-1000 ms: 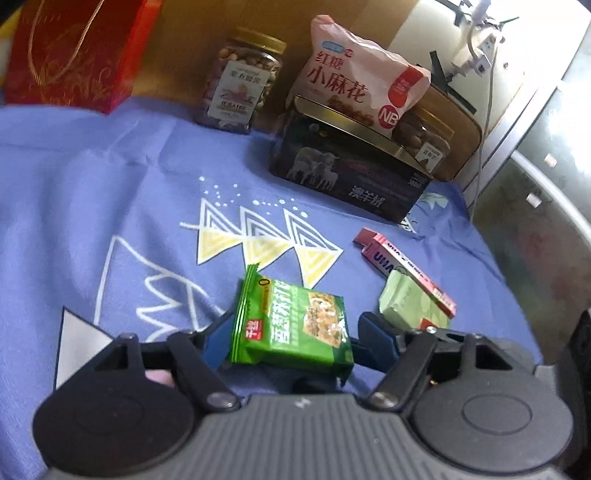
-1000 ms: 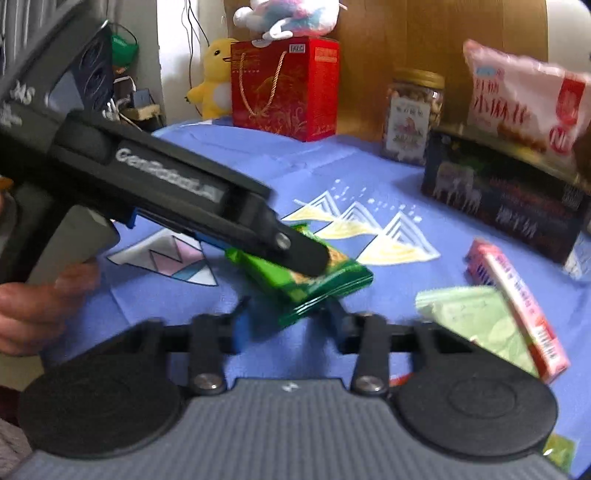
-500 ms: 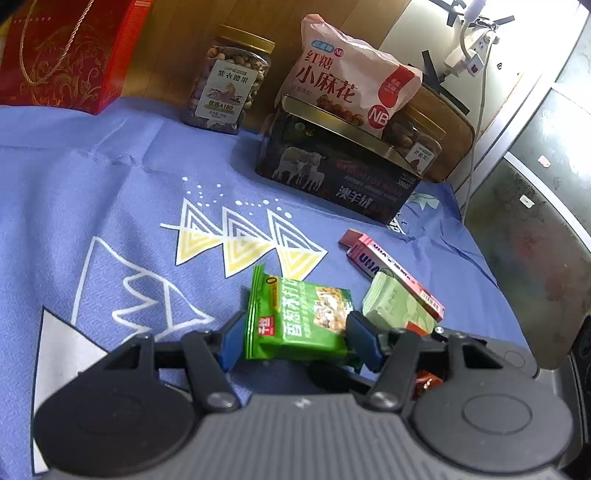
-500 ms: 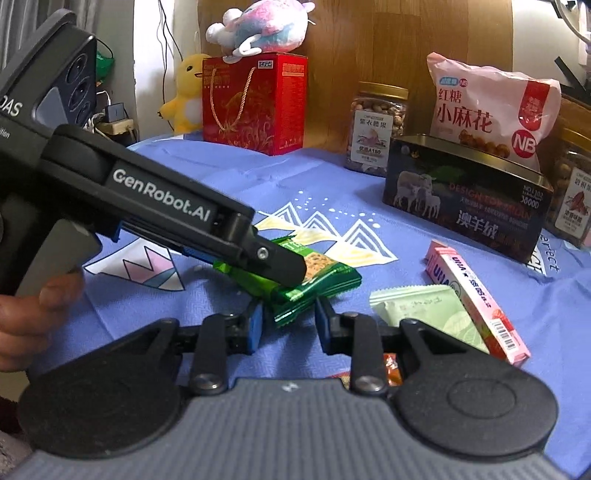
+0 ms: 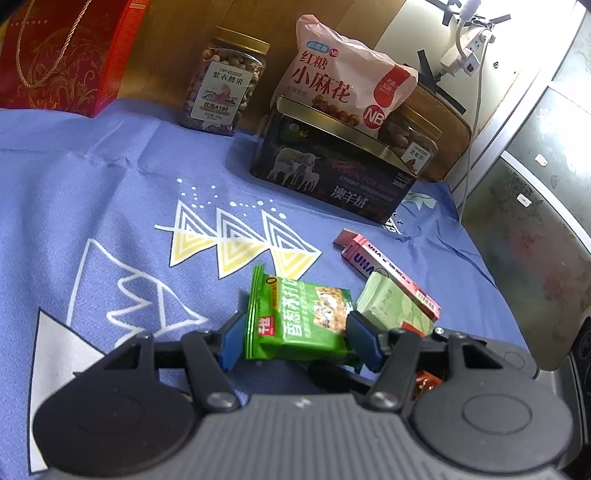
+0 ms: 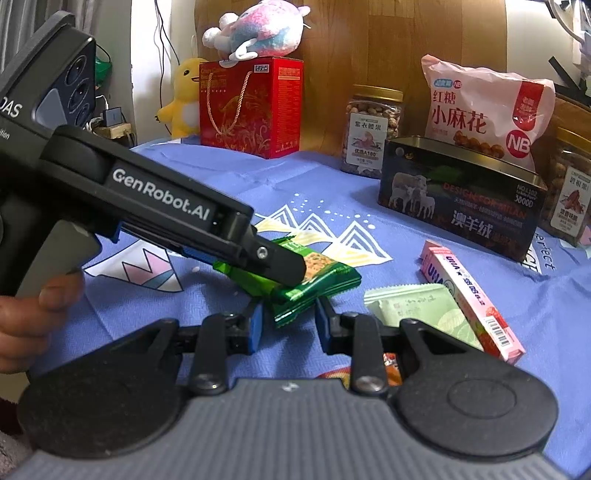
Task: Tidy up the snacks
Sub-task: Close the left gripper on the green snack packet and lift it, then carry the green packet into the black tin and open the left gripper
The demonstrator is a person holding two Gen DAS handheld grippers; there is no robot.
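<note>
- Two views share one desk under a blue patterned cloth; only the right wrist view shows the yellow duck plush, the pastel plush atop the red gift box, and the person's hand on the left tool's handle.
- The dark tin with sheep print stands at the back, with the pink twisted-dough snack bag leaning behind it and a nut jar to its left; the second nut jar is shown plainly only in the right wrist view.
- The left gripper has its jaws closed on the short ends of the green cracker packet, held just above the cloth.
- The right gripper has its jaws narrowly apart, with the packet's near corner just between the blue pads; whether they touch it I cannot tell.
- The pink candy box and pale green sachet lie touching, right of the packet.
</note>
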